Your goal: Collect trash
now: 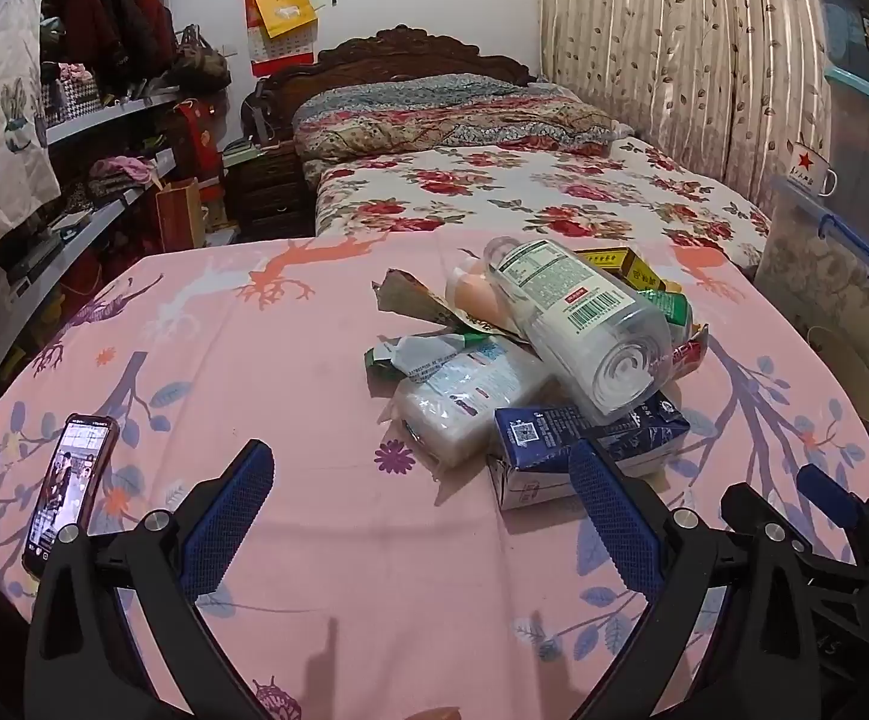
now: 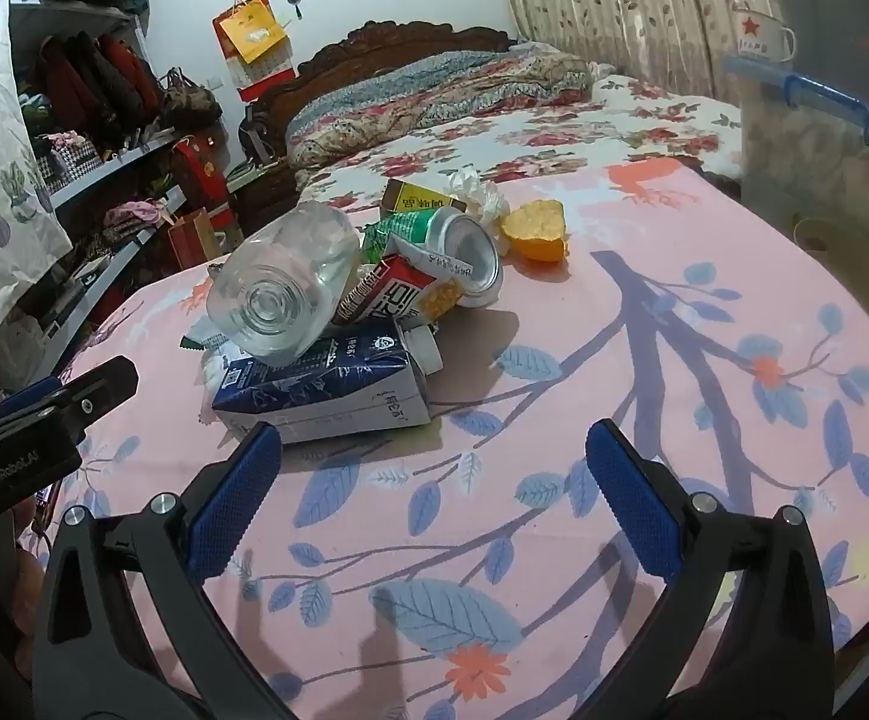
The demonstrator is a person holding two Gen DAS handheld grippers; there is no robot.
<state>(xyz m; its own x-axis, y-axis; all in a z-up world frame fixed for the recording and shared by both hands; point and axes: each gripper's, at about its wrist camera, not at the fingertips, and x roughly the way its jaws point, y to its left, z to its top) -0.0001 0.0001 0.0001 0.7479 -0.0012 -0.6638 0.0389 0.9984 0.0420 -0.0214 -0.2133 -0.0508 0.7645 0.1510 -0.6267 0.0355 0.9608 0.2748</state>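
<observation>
Trash (image 1: 530, 354) sits heaped on the pink tablecloth (image 1: 314, 360), and both my claws hang short of it with nothing in them.

Going left to right in my left wrist view: a lit phone (image 1: 68, 486) lies at about nine o'clock of my left claw (image 1: 422, 486), well apart from the heap. That claw is spread wide and empty. The heap lies at about one o'clock of it. Nearest is a dark blue carton (image 1: 590, 444), just beyond my right-hand pad; whether the pad touches it I cannot tell. A clear plastic bottle (image 1: 578, 324) lies tilted on top of the carton, its base toward me.

In my right wrist view, my right claw (image 2: 434, 468) is likewise spread and empty. The heap is at about eleven o'clock of it, with the carton (image 2: 320, 384) just beyond my left-hand pad. The bottle (image 2: 284, 288) rests on the carton, a crushed can (image 2: 464, 252) lies behind it, and an orange piece (image 2: 539, 234) lies at the far right of the heap, at about twelve o'clock. Behind the table stands a bed (image 2: 554, 114) with a floral cover.
</observation>
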